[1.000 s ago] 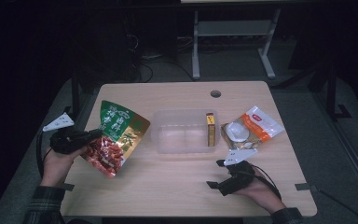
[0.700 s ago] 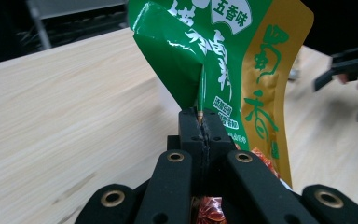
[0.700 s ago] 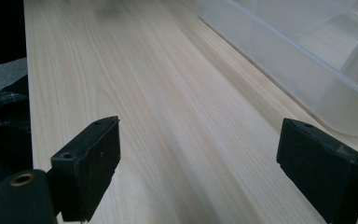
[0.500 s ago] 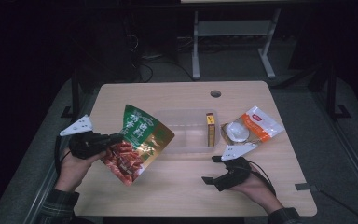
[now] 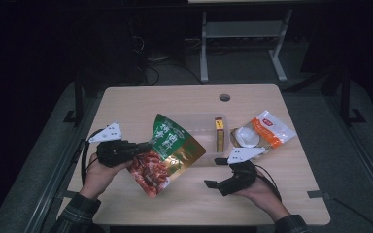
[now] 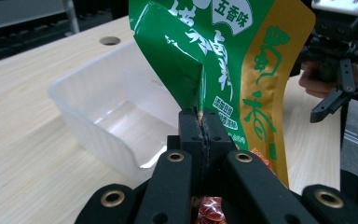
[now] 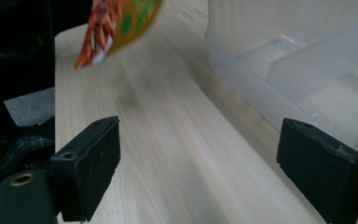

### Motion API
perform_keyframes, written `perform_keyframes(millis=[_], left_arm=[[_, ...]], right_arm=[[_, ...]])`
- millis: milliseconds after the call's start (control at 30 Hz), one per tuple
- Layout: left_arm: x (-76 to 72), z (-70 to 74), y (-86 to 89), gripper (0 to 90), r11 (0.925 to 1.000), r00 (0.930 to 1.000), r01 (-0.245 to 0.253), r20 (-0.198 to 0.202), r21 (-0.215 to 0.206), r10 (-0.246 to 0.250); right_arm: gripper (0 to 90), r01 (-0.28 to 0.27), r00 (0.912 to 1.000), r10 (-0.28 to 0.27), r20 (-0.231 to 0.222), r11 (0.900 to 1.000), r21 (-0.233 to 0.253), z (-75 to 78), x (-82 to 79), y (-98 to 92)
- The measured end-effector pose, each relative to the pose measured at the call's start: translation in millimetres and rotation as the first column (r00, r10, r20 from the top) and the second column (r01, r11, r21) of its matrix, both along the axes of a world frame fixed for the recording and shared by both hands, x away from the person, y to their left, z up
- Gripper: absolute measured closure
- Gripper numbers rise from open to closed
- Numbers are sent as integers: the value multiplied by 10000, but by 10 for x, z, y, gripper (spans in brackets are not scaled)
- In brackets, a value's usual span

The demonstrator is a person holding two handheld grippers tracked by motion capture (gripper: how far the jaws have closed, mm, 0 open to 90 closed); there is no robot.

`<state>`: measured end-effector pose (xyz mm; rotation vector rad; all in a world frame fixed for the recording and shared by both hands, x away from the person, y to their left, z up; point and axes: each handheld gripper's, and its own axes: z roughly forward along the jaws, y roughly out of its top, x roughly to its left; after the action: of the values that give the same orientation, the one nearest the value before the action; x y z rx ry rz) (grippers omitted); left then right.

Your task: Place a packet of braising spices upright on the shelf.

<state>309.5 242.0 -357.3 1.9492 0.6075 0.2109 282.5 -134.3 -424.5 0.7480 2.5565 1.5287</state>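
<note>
A green, gold and red snack bag (image 5: 170, 150) hangs above the table's left half, partly over the clear plastic box (image 5: 201, 121). My left gripper (image 5: 143, 145) is shut on the bag's edge; in the left gripper view the jaws pinch the green film (image 6: 200, 119) with the box (image 6: 102, 112) behind. My right gripper (image 5: 212, 174) rests low near the front of the table, just in front of the box, open with nothing between its jaws; in the right gripper view (image 7: 200, 158) bare wood lies between them and the box wall (image 7: 261, 70) runs at upper right.
A yellow and red stick pack (image 5: 219, 135) stands in the box's right end. A white round pouch (image 5: 246, 137) and an orange and white packet (image 5: 270, 128) lie right of the box. A cable hole (image 5: 224, 97) sits near the far edge.
My left gripper has carried the snack bag rightward and slightly forward, so it now overlaps the box's left side. The right gripper has barely moved.
</note>
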Motion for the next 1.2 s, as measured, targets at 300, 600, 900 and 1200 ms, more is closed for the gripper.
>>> perform_keyframes(millis=[300,600,900,1200], left_arm=[[-28,-97,-170,900,9998,9998,195,-92,50,-195],[-71,-123,-286,900,9991,9989,424,-186,-17,-424],[-99,-139,-349,899,9981,9980,598,-189,-146,-600],[-91,-159,-356,898,9978,9975,648,-273,-119,-651]], right_arm=[[135,-297,9995,288,148,9973,665,92,41,151],[192,-335,9992,312,239,9940,1041,142,63,258],[465,-285,9995,267,145,9892,1435,166,95,244],[791,-539,9984,555,-75,9889,1388,162,95,240]])
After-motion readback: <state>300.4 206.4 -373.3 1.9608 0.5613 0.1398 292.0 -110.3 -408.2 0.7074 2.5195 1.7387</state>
